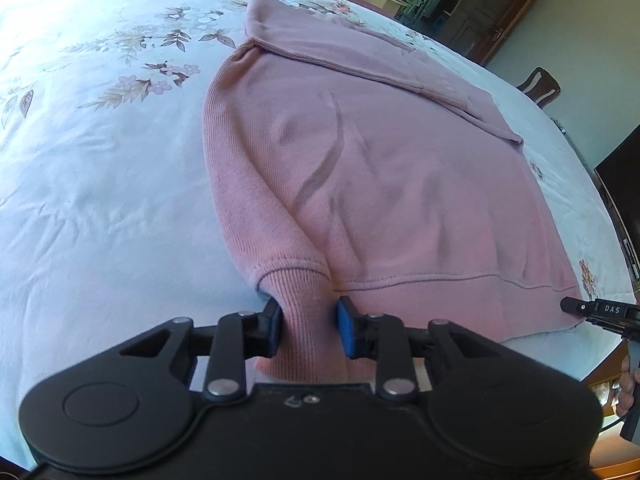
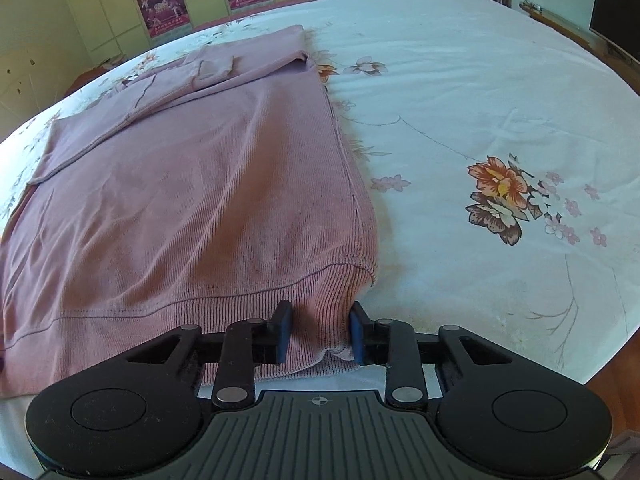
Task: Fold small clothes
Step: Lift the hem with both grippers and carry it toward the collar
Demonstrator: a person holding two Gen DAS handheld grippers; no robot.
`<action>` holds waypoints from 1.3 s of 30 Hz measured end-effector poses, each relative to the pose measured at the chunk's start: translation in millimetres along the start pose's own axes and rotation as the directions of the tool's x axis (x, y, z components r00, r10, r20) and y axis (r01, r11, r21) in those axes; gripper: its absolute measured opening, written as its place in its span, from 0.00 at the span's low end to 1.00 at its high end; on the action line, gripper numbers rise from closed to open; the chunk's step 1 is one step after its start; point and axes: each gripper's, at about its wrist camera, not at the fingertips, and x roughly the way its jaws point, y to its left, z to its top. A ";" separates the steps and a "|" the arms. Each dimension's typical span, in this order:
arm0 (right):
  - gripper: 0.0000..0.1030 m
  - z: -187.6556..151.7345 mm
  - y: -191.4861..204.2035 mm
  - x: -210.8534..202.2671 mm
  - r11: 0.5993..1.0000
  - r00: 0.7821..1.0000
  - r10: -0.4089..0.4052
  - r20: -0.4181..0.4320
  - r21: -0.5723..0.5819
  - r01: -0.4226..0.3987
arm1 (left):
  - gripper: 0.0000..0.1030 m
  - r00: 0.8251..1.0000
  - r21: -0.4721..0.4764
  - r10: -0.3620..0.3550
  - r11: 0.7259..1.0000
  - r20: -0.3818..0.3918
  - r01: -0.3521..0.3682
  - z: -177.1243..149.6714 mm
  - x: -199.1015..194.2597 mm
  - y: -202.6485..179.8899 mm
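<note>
A pink ribbed sweatshirt (image 1: 384, 184) lies flat on the bed, sleeves folded across its upper part, its hem toward me. My left gripper (image 1: 308, 330) is shut on the hem's left corner, the ribbed band pinched between the blue pads. My right gripper (image 2: 320, 334) is shut on the hem's right corner of the same sweatshirt (image 2: 192, 184). The right gripper's tip also shows at the right edge of the left wrist view (image 1: 600, 312), at the hem's far corner.
The white bedsheet with flower prints (image 2: 500, 200) spreads to all sides. A wooden chair (image 1: 540, 84) and a dark screen (image 1: 624, 184) stand past the bed's right edge. Cabinets with posters (image 2: 160, 8) line the far wall.
</note>
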 end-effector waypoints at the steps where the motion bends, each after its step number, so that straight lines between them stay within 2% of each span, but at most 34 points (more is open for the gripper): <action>1: 0.12 1.2 -0.2 -0.3 1.000 1.000 0.012 -0.006 0.003 -0.012 | 0.15 1.000 0.008 -0.017 1.000 0.003 0.017 0.0 -0.3 0.1; 5: 0.10 5.4 3.8 -6.8 0.999 0.999 0.048 0.003 -0.007 -0.048 | 0.13 0.999 0.017 -0.035 0.999 0.035 0.034 5.2 -6.3 -2.8; 11: 0.10 29.1 5.6 -24.0 0.990 0.988 0.137 0.075 0.028 -0.139 | 0.11 0.992 0.026 -0.065 0.998 0.107 0.062 28.2 -18.0 -8.7; 19: 0.10 85.9 5.2 -28.0 0.970 0.961 0.210 0.179 0.081 -0.227 | 0.11 0.966 0.012 -0.097 0.995 0.241 0.097 87.9 -20.6 -18.8; 25: 0.10 141.2 4.9 -3.5 0.953 0.940 0.247 0.234 0.117 -0.279 | 0.11 0.941 -0.005 -0.089 0.995 0.328 0.096 139.5 -8.3 -23.1; 31: 0.10 200.4 13.4 32.3 0.939 0.922 0.272 0.274 0.135 -0.317 | 0.11 0.922 -0.029 -0.074 0.995 0.379 0.092 192.9 17.3 -25.1; 35: 0.10 242.9 19.8 57.6 0.925 0.911 0.289 0.294 0.158 -0.345 | 0.11 0.915 -0.050 -0.053 0.996 0.401 0.079 226.8 37.4 -25.1; 39: 0.09 281.9 23.9 92.5 0.917 0.913 0.291 0.286 0.187 -0.351 | 0.11 0.914 -0.094 -0.019 0.994 0.405 0.063 261.4 64.7 -19.3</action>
